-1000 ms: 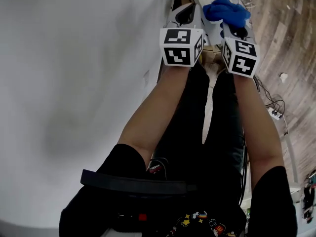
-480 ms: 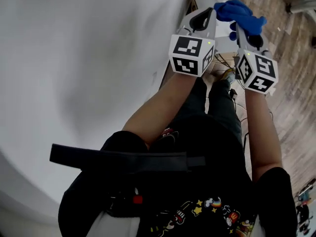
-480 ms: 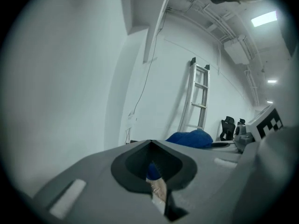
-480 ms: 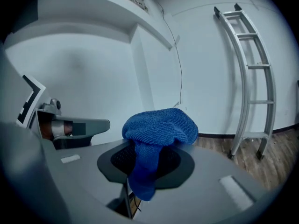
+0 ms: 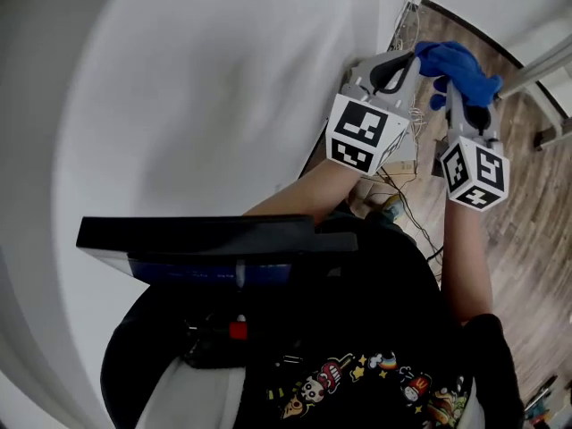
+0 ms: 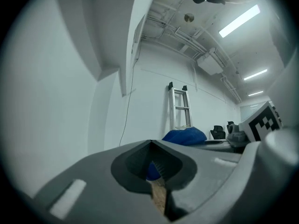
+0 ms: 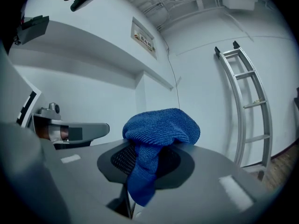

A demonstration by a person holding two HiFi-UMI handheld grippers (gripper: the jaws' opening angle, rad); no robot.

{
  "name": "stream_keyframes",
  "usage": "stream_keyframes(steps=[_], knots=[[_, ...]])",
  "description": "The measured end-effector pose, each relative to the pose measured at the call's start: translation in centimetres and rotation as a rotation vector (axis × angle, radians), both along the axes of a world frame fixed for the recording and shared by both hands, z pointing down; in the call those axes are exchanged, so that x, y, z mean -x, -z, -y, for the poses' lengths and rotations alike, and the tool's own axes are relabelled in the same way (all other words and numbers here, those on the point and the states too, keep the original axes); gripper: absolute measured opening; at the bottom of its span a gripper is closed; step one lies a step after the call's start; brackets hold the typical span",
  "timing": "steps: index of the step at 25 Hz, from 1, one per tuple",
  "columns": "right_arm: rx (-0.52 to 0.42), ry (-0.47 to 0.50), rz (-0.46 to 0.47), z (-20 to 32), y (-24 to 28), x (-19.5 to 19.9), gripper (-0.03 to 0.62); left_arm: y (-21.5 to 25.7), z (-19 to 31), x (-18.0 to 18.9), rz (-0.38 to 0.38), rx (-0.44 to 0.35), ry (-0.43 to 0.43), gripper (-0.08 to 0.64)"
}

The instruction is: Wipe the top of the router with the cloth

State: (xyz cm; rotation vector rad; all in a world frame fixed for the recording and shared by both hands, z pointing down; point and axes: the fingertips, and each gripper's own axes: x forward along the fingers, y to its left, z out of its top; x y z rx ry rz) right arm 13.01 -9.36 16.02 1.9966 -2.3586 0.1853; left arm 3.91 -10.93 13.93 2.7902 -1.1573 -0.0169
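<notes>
A blue cloth (image 5: 458, 64) is bunched at the tip of my right gripper (image 5: 450, 90), which is shut on it. In the right gripper view the cloth (image 7: 159, 127) humps over the jaws and a tail of it hangs down between them. My left gripper (image 5: 404, 61) is held close beside the right one, shut with nothing in it. In the left gripper view its jaws (image 6: 152, 146) meet, and the cloth (image 6: 184, 136) shows beyond them. Both grippers point at a white wall. No router shows in any view.
A white wall (image 5: 197, 88) fills the left of the head view. Wooden floor (image 5: 527, 213) and loose cables (image 5: 416, 213) lie below at the right. A metal ladder (image 7: 247, 106) leans on the far wall, and a wall shelf (image 7: 93, 45) runs to the left.
The head view has swung toward the wall. The white box seen under the grippers before is out of view. Both grippers stay side by side, the cloth still in the right one.
</notes>
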Motion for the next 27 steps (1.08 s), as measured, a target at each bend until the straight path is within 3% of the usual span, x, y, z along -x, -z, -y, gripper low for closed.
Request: stream_keyframes(steps=[4, 9, 27], knots=[[-0.065, -0.012, -0.017, -0.6, 3.0, -0.2, 0.11, 2.3, -0.3, 0.1, -0.002, -0.059, 0.015, 0.0], [-0.044, -0.009, -0.013, -0.2, 3.4, 0.5, 0.11, 3.0, -0.1, 0.7, 0.008, -0.023, 0.039, 0.0], [-0.017, 0.015, -0.038, -0.1, 3.6, 1.3, 0.109, 3.5, -0.4, 1.3, 0.039, -0.027, 0.075, 0.0]])
